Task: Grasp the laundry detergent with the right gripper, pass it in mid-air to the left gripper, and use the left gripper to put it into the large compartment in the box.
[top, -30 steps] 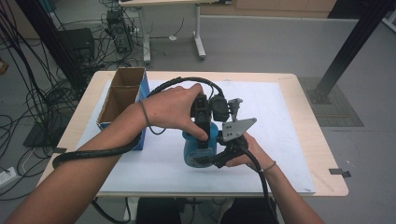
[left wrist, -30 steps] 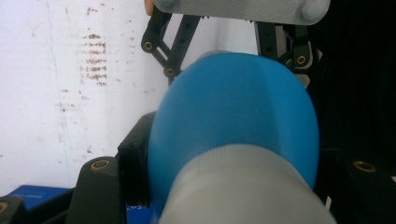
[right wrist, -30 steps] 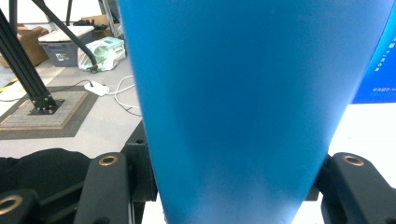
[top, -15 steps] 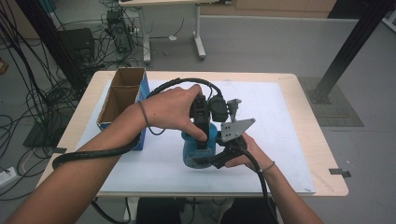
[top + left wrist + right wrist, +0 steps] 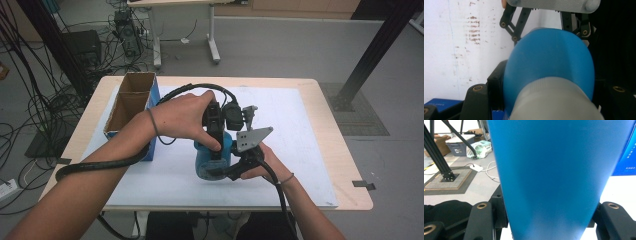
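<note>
Blue bottle (image 5: 212,160), smooth rounded plastic, pale grey cap, clamped by left tool (image 5: 216,150) and right tool (image 5: 225,172), white mat (image 5: 300,150).

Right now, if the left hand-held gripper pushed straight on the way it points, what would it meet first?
The left hand-held gripper is already clamped on the blue rounded plastic bottle. Just past it, in the left gripper view, sits the right hand-held gripper; depth is unclear, but that probably comes first.

Bare forearms, thin wristbands, black gripper (image 5: 216,156) with black cable.
</note>
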### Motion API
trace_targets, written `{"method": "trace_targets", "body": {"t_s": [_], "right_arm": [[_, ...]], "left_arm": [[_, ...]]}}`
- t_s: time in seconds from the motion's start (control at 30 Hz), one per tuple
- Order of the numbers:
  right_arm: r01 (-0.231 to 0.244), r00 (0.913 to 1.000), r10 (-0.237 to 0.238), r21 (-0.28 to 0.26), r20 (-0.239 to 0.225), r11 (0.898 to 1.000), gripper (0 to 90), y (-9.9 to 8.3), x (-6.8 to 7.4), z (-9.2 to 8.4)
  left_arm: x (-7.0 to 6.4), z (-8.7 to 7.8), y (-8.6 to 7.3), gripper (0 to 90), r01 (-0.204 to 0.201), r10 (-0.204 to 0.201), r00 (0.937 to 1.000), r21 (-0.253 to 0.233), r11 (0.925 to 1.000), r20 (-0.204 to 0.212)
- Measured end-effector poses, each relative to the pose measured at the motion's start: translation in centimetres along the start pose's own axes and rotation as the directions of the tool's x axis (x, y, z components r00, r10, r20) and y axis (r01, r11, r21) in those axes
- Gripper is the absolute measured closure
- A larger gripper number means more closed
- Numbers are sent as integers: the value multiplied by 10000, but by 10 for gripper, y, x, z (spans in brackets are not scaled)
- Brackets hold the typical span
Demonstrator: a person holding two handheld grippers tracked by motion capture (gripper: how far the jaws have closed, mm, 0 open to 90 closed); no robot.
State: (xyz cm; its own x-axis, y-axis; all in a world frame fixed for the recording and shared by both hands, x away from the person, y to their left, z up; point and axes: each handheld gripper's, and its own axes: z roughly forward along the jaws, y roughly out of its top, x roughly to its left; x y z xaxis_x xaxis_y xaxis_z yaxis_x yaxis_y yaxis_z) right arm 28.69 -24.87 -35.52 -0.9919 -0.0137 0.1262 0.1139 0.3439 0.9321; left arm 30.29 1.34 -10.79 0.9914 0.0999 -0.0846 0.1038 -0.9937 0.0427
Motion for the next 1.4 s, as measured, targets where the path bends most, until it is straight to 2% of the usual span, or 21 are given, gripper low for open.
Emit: {"method": "trace_targets", "body": {"t_s": [0.13, 0.47, 0.63, 0.7, 0.8, 0.87, 1.07, 1.4], "right_arm": [[52, 10000, -52, -94, 56, 9999, 406, -2, 1, 0], [19, 9999, -9, -833, 118, 9965, 392, -15, 1, 0], [130, 9999, -121, -928, 110, 9956, 399, -15, 1, -1], [153, 9998, -138, -959, 167, 9953, 335, -15, 2, -2], [-152, 9998, 164, -945, 125, 9954, 217, -16, 1, -3], [-343, 9992, 359, -853, 172, 9958, 174, -16, 2, -3], [-496, 9980, 531, -935, 347, 9944, 27, -19, 6, -4], [-453, 9976, 502, -960, 483, 9943, 5, -21, 7, -11]], "left_arm": [[-1, -1, 0, 374, -18, 18, 10000, 10, 10000, -38], [-4, -3, 0, 376, 40, -40, 9999, 23, 10000, -137], [-4, -4, -1, 376, 46, -46, 9999, -9, 10000, -136], [-3, -5, 0, 375, 41, -40, 10000, 21, 10000, -86], [-3, -5, 2, 375, 38, -38, 10000, 60, 10000, -61], [-3, -5, 3, 376, 51, -51, 10000, 91, 9999, -66], [-3, -5, 5, 375, 35, -34, 10000, 135, 9999, -84], [-3, -4, 6, 375, 61, -59, 9999, 148, 9999, -88]]}}
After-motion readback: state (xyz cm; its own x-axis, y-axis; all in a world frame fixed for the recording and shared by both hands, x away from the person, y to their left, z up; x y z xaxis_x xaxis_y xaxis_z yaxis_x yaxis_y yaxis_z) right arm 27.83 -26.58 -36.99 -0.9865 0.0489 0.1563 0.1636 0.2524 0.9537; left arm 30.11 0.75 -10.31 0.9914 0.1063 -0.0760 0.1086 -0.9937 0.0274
